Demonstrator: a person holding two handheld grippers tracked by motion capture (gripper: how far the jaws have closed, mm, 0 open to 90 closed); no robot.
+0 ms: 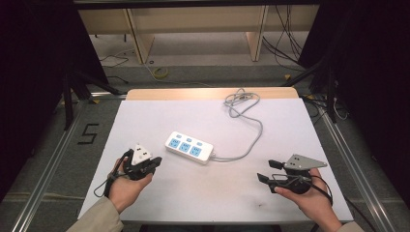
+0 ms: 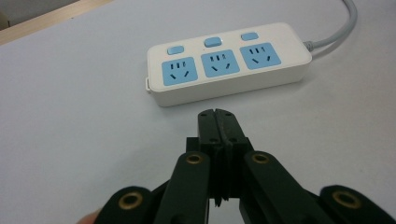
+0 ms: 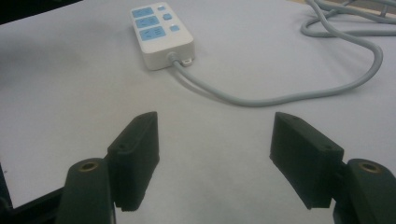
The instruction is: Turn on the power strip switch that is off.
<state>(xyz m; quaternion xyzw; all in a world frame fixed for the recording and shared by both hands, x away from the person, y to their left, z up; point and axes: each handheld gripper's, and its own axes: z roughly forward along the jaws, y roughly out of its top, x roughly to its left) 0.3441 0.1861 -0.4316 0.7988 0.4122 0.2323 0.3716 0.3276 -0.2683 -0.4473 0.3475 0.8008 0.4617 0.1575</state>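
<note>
— From the high view, where do things stand?
— Nothing begun, I'd judge: the power strip (image 1: 189, 147) lies mid-worktop, its cable (image 1: 251, 140) coiling toward the far edge, both tools near the front edge — left gripper (image 1: 155, 161), right gripper (image 1: 264, 171).
— Left gripper view?
— Jaws pressed together, empty, just short of the strip (image 2: 229, 63).
— Right gripper view?
— Jaws wide apart (nothing between).
— The room?
— White worktop (image 1: 159, 113); shelving (image 1: 193, 29) beyond.
</note>
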